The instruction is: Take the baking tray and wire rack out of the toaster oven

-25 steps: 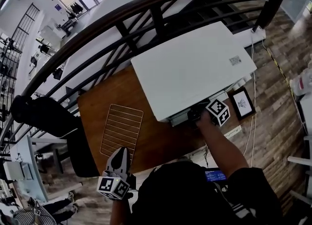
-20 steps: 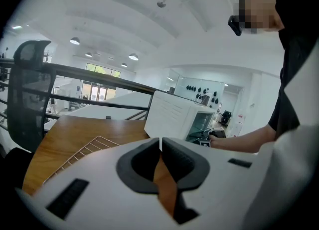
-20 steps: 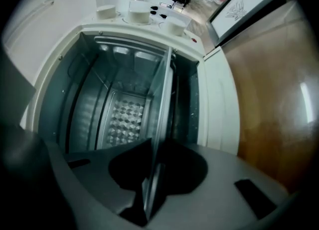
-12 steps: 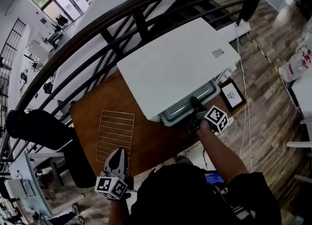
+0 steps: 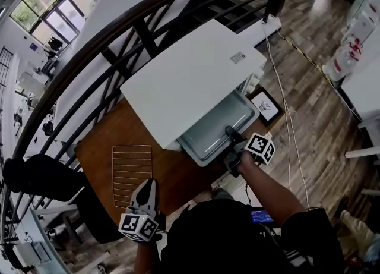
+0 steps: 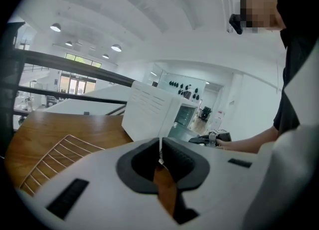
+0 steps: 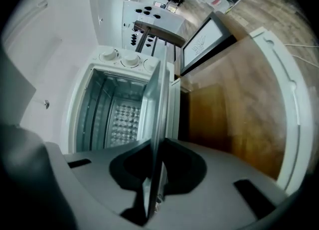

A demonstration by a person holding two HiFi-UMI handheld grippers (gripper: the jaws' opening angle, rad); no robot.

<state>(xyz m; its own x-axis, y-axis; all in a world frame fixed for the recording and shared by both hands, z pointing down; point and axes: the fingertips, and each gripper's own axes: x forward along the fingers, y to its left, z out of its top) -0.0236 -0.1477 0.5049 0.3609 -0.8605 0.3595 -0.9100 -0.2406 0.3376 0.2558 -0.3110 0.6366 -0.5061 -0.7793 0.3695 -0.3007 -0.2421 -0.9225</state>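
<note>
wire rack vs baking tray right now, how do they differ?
The wire rack lies flat on the wooden table, fully out; the baking tray is only partway out of the toaster oven. Nothing holds the rack; the tray's edge is clamped in the right tool. The rack is open bars, the tray a solid sheet. Both are rectangular metal.

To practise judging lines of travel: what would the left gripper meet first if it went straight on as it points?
Most likely the oven, straight beyond the shut left gripper; the rack lies to its left. The gripper tilts down slightly, so the table might come first; depth is unclear.
</note>
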